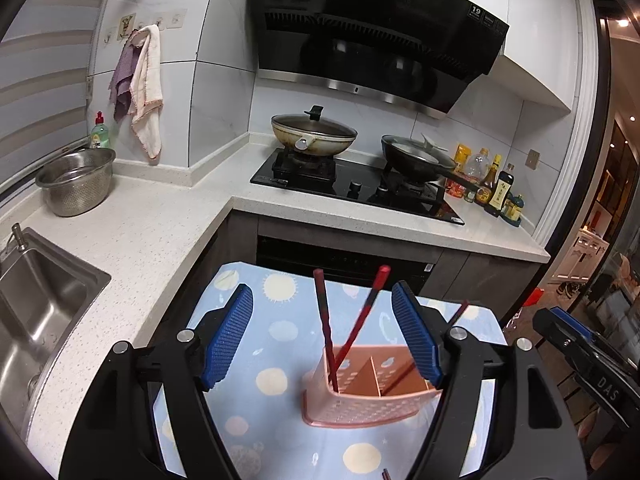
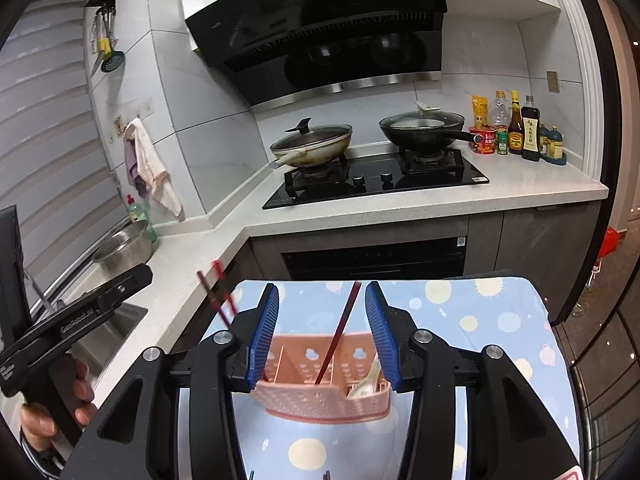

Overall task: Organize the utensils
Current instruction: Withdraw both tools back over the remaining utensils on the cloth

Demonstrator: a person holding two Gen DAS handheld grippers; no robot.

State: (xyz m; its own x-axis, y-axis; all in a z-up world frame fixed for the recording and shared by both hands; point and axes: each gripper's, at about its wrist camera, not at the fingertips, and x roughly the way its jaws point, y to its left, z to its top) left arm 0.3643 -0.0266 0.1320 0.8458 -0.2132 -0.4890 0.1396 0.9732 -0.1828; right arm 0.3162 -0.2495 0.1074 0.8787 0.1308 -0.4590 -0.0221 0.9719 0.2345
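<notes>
A pink perforated utensil holder [image 1: 368, 396] stands on a blue patterned cloth [image 1: 276, 328]. Two red chopsticks [image 1: 325, 332] lean in its left compartment. A third one [image 1: 458, 314] shows past my right finger. My left gripper [image 1: 324, 336] is open and empty, its blue pads on either side of the holder. In the right wrist view the holder [image 2: 324, 384] sits between my open right gripper [image 2: 322, 332]. One red chopstick [image 2: 340, 332] stands in its middle compartment and a pale spoon [image 2: 370, 380] in the right one. Two more chopsticks [image 2: 218, 296] show at the left.
A steel sink [image 1: 36, 316] and a colander bowl [image 1: 76, 180] are on the left counter. A hob [image 1: 356, 188] with a lidded wok [image 1: 314, 132] and a pan [image 1: 416, 158] is behind. Sauce bottles [image 2: 520, 128] stand at the right. The other gripper [image 1: 588, 364] is at the right edge.
</notes>
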